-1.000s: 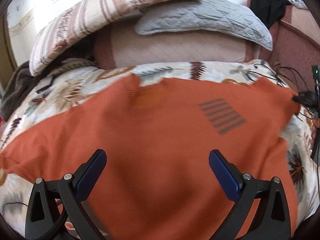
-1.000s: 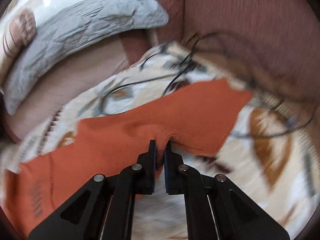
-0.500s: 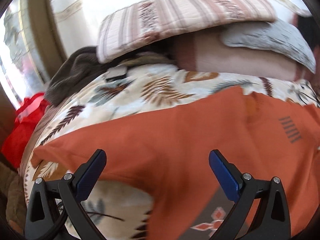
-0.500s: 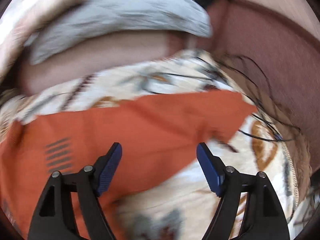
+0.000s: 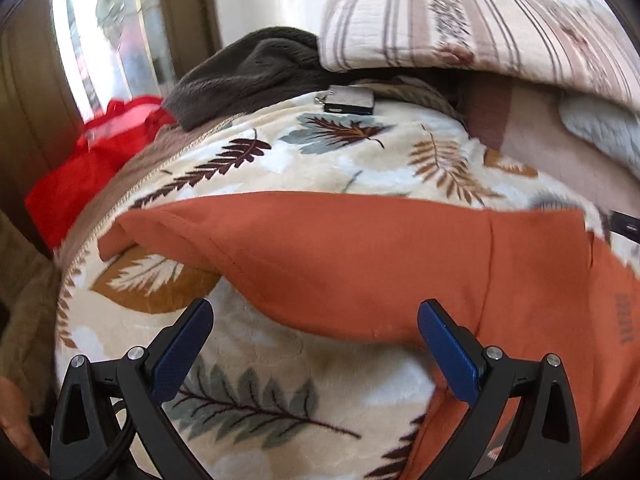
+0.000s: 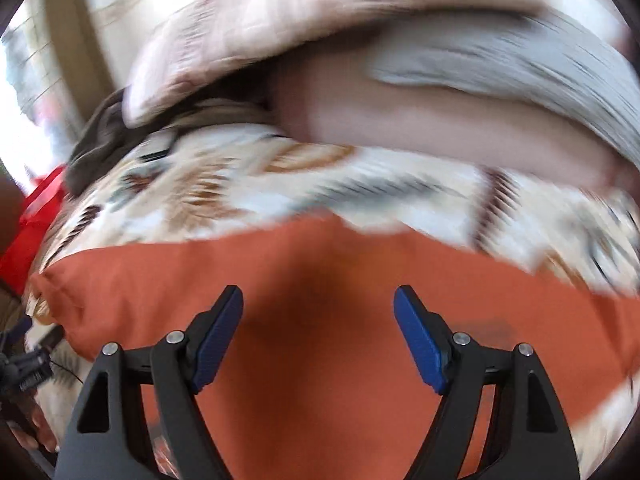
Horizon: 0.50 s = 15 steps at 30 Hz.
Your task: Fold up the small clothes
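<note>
Nearest, we see the left gripper and right gripper, jaws spread and empty. Beyond them the orange garment lies flat on the leaf-patterned blanket; farther off, past the blanket, a striped pillow.

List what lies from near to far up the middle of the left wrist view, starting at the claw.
left claw → leaf-print blanket → orange garment → more leaf-print blanket → small dark metal-edged device → striped quilt
</note>
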Tool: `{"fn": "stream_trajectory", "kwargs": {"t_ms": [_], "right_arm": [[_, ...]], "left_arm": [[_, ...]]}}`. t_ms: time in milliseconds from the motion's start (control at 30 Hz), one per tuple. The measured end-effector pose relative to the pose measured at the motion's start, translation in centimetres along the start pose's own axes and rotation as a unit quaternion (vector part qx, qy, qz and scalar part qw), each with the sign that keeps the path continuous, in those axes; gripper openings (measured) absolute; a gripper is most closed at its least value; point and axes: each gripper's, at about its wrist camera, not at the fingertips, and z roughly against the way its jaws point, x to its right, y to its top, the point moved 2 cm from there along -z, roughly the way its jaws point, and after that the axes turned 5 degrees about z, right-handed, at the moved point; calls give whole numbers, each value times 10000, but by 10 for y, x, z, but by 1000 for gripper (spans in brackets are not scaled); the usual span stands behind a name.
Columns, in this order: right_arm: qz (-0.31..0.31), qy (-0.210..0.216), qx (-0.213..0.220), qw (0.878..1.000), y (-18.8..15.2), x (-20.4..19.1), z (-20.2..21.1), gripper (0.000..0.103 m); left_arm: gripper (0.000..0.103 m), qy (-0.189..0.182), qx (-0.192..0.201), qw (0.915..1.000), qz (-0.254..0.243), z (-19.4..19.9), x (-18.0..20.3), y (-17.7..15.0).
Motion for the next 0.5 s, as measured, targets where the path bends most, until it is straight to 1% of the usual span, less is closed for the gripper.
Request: {"fn": "stream_trajectory", "kwargs": {"t_ms": [67,100,133,200,267,367,400,433,467,500], "right_arm": [[561,491,-55,9972,26,-26,-25,79],[880,850,-164,9923,37,-40,-39,79],[1078,1048,-244,9883,44,-49,-50,79],[1346,1275,-506,9814,55,-63,-75,79],[1490,1370,-721,9766,58,-72,-95,79],[1832,1498,-1001,9664,54,-88,-123,79],[1927,1520,-1037,9638,51,-93,-128,79],[2016,1526,-1083,9614,48,-96,-134,79],[2135,1518,-1159,9581,45,-101,-139,79],[2258,1494,-1204,9551,42,-107,-145,79]], "left_arm": [[102,1,22,9999,110,-7,0,7],[102,4,36,9999,115,-10,2,10],[102,-28,48,9999,127,-15,4,15],[102,-52,9,9999,153,-24,9,19],[102,-40,-88,9997,202,-36,14,23],[102,162,-95,9998,76,-52,23,26],[97,210,-92,9997,7,-56,25,26],[82,265,-103,9995,-103,-62,29,27],[69,271,-154,9994,-168,-67,31,28],[33,248,-245,9992,-211,-73,33,28]]}}
